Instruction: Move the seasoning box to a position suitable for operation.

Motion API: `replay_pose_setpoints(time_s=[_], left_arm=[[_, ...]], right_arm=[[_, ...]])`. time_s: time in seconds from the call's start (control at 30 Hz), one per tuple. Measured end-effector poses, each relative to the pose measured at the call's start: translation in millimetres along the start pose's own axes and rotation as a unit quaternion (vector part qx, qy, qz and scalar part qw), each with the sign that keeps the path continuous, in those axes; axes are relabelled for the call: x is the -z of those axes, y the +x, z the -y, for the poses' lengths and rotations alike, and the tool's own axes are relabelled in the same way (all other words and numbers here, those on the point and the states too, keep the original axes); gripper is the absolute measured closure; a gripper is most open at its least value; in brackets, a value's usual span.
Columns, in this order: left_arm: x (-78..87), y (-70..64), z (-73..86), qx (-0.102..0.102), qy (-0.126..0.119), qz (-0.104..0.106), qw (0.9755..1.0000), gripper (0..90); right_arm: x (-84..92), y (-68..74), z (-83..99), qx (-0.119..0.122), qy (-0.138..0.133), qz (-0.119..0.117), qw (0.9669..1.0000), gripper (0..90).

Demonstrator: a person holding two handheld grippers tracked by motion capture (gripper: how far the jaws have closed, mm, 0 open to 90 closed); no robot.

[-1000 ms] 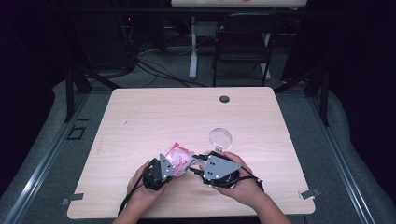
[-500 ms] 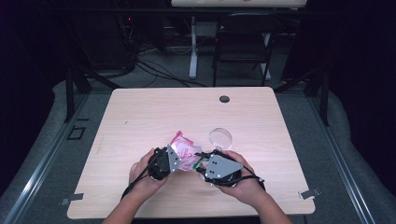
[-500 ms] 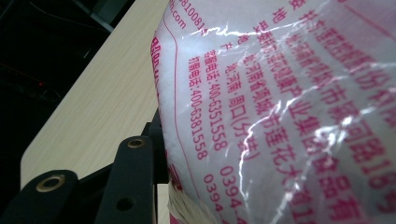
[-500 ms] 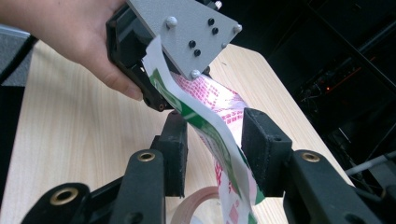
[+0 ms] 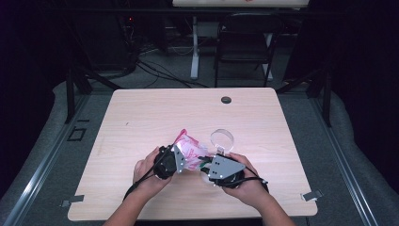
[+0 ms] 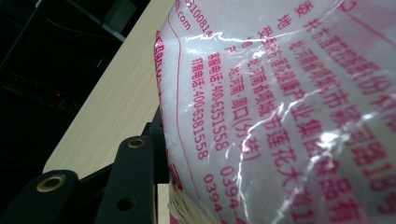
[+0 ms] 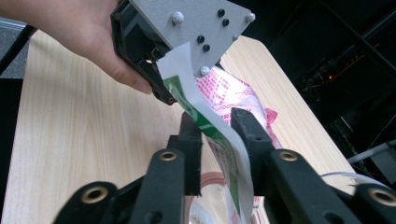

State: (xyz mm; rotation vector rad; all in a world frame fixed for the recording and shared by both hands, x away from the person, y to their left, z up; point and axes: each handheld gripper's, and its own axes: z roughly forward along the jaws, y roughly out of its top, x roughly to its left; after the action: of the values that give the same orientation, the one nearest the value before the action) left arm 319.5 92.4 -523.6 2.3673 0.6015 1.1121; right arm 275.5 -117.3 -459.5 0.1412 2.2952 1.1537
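– So where was the packet [image 5: 190, 149] at this moment, relative to the clear round dish [image 5: 221, 140]?

– Just beside the dish, on its near-left side, raised off the table [image 5: 141, 117] between my two tools. The left gripper [image 5: 184, 156] lay on the side of the packet farther from the dish, and the right gripper [image 5: 203, 163] came in nearer the dish, in front of it.

– And the jaws?

– The left pair was clamped on the packet's full body; in the left gripper view one black jaw pressed flat into the printed film. The right pair had just been closing, with the packet's green-and-white edge strip [image 7: 205, 122] between them. A narrow gap showed on either side of that strip, and I could not tell whether the pads had bitten yet.

– How did you judge it would handle?

– As light and soft. The film was thin, glossy and creased, so probably slippery under hard pads. The white grains inside would likely shift and let the body sag wherever it was squeezed. I judged it was not fragile, though the film could tear or spill if pulled unevenly.

– Where, then, to take hold?

– On the flat sealed strip for any pulling, since it is the stiffest part and holds no grains. The other tool should grip low on the filled body and keep the packet upright beside the dish.
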Motion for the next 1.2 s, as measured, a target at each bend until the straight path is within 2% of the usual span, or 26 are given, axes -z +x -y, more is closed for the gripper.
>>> replay_pose_setpoints(time_s=[0.57, 0.8, 1.1, 1.2], left_arm=[[-2.1, -0.3, -5.1, -0.009, -0.003, -0.008, 0.9999, 60.3], [-1.8, 0.2, -4.8, -0.012, -0.003, -0.013, 0.9998, 60.3], [-0.6, 0.1, -4.0, -0.026, -0.01, -0.024, 0.9993, 60.4], [0.8, 0.2, -4.4, -0.029, -0.011, -0.029, 0.9991, 60.5]], right_arm=[[2.3, -3.7, 3.2, -0.032, 0.002, -0.006, 0.9995, 88.4], [2.0, -4.0, 4.0, -0.046, 0.001, -0.009, 0.9989, 89.3], [2.5, -3.9, 4.5, -0.047, 0.002, -0.007, 0.9989, 89.6], [3.4, -5.6, 5.7, -0.054, 0.0, -0.008, 0.9985, 89.7]])
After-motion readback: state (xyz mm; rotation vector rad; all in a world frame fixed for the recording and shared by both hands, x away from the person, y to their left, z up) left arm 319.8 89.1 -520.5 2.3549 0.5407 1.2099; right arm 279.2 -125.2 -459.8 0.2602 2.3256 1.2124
